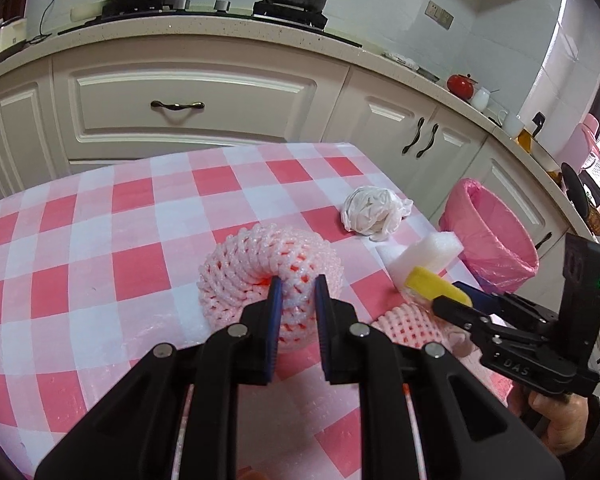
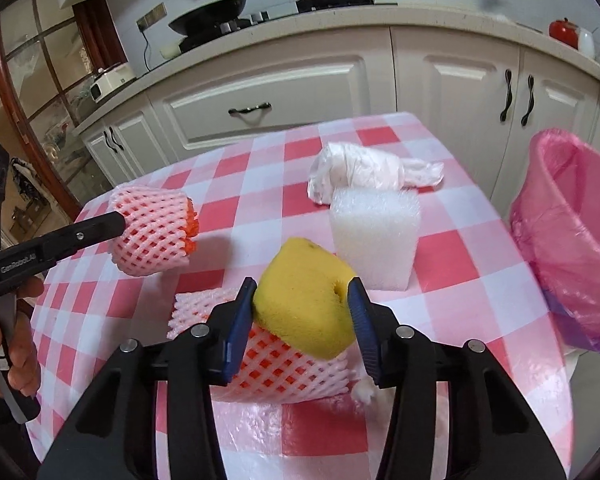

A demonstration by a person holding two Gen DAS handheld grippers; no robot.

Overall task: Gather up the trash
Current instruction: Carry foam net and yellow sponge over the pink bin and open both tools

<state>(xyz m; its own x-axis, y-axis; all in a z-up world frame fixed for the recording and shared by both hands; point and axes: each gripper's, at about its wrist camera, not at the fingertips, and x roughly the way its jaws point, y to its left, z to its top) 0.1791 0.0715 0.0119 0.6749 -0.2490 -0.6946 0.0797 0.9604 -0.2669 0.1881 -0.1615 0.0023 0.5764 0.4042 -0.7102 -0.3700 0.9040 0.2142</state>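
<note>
My left gripper point(image 1: 299, 286) is shut on a pink foam fruit net point(image 1: 268, 264), which it holds just above the checked tablecloth. The right wrist view shows that net point(image 2: 152, 232) at the left, raised off the table. My right gripper point(image 2: 302, 286) is shut on a yellow sponge point(image 2: 300, 312), and its right pad dents the sponge's edge. Beneath the sponge a second pink foam net point(image 2: 284, 372) lies flat on the table. A white foam block point(image 2: 374, 236) stands behind it, and a crumpled white plastic bag point(image 2: 360, 168) lies farther back.
A bin lined with a pink bag point(image 2: 572, 232) stands on the floor off the table's right edge. The table point(image 1: 100, 240) has a pink and white checked cloth. White kitchen cabinets point(image 1: 188, 108) run close behind, with a stove and pans on the counter.
</note>
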